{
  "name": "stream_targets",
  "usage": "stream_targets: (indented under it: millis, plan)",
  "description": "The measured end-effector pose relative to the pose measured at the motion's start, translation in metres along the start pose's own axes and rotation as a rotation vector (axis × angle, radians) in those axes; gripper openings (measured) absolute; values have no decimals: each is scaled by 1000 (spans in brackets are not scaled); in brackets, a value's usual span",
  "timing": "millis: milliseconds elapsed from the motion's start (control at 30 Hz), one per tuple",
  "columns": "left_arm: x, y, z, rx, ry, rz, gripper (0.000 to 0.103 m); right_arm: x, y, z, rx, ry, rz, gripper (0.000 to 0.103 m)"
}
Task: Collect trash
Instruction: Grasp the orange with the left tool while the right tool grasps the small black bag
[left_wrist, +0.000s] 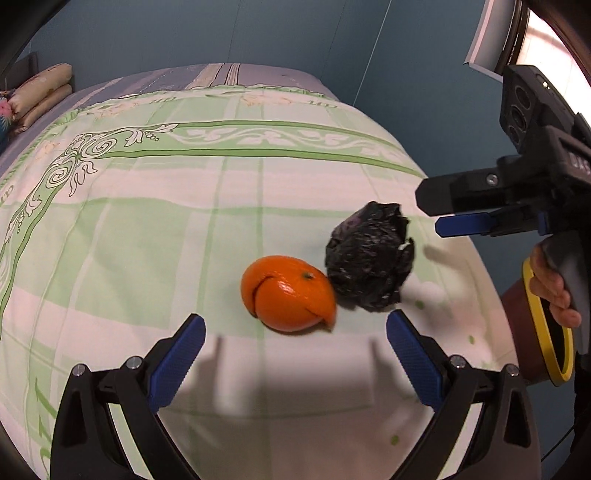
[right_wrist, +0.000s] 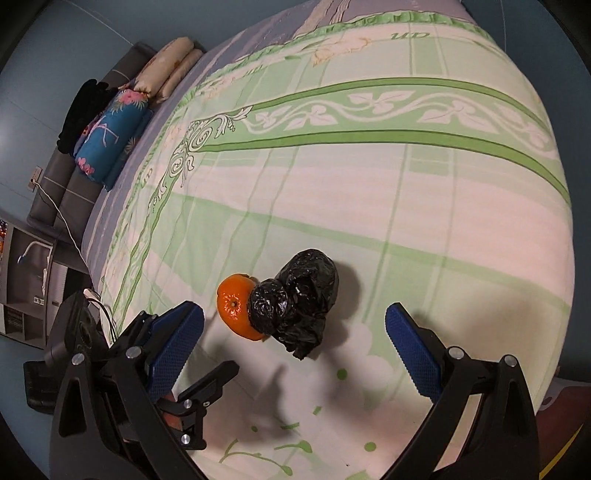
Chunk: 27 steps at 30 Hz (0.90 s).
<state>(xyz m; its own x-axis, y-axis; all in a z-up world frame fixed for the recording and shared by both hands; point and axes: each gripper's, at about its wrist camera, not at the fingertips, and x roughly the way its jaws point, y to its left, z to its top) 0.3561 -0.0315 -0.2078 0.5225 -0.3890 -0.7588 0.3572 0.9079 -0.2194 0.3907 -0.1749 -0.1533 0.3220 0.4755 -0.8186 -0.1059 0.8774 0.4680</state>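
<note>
1. Jaws of left gripper stand wide apart, nothing between them; orange peel sits just ahead of the gap on the bedspread.
2. Jaws of right gripper are likewise spread and empty. Crumpled black plastic bag lies ahead of them, nearer the left pad.
3. Peel and bag touch each other, both resting on the bed, near its edge on the person's side.
4. Risk: closing on one item likely nudges or drags the other, since they press together.
5. Risk: the peel looks like a hollow shell split along a seam; a hard squeeze could collapse it or make it slip out.
6. Risk: the soft bedding gives under pressure, so pads might pinch fabric along with the trash.
7. Risk: both grippers aim at the same small spot; they could collide.
8. A yellow-rimmed bin shows at the bed's edge, probably the drop point.
9. Writing: script lettering woven in the bedspread border, not legible; partial letters on the right gripper's body, unreadable.
</note>
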Motion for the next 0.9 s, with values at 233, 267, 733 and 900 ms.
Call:
stream_targets:
  millis: [233, 267, 733, 900]
  plan:
    - [13, 8, 6, 2, 25, 0, 89, 17, 5, 5, -17, 49, -30, 86]
    - [14, 10, 7, -1, 29, -2, 88, 19, 5, 6, -23, 56, -35, 84]
    - [31, 10, 9, 12, 80, -38, 65, 39, 12, 13, -58, 101, -79, 49]
    - [36, 6, 12, 20, 84, -37, 57, 42, 13, 19, -76, 99, -98, 35]
